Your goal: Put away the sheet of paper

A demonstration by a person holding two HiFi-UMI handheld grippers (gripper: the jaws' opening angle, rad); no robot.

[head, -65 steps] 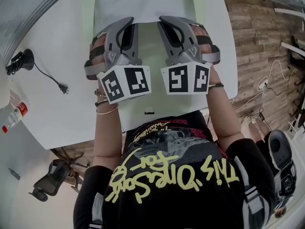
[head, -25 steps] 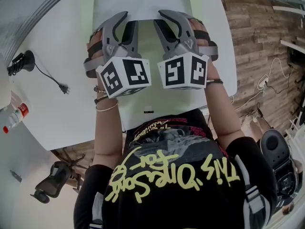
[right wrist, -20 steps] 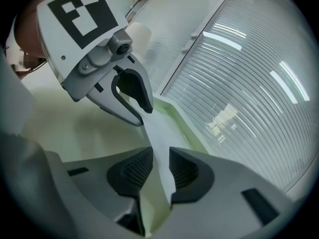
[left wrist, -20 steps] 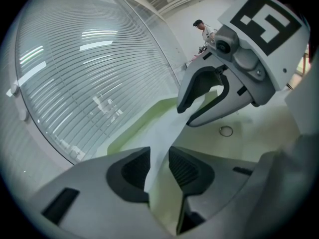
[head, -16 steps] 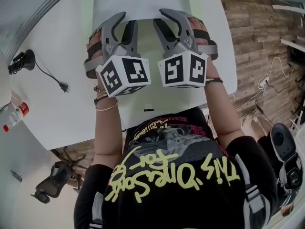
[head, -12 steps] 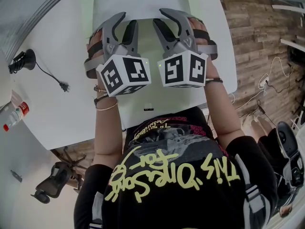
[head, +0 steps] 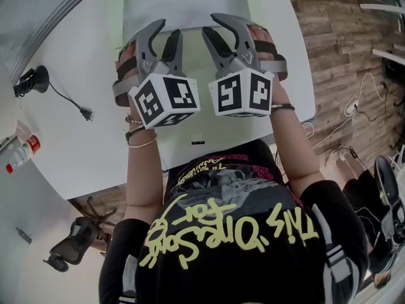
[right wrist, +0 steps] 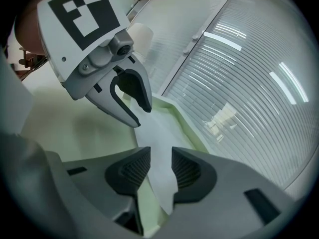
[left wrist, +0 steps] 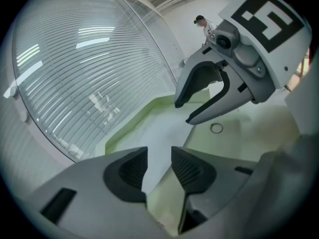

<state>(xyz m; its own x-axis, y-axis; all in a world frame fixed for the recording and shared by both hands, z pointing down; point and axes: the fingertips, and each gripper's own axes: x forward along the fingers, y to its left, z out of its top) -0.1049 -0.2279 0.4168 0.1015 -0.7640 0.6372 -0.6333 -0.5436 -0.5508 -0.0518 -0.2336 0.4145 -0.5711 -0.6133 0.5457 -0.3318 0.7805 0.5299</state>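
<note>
Head view: left gripper (head: 166, 33) and right gripper (head: 210, 25) side by side at near edge of sheet of paper (head: 183, 2), flat in green tray (head: 118, 11) on counter (head: 76, 132); shirt (head: 221, 258) script starts "This". Left gripper view: jaws opening, sheet in gap, pads clear. Right gripper view: same.

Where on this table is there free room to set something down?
Bare white table between the black plug cable and the pale green mat. Crowded mid-table: left gripper and right gripper, jaws opening around the white paper sheet.
</note>
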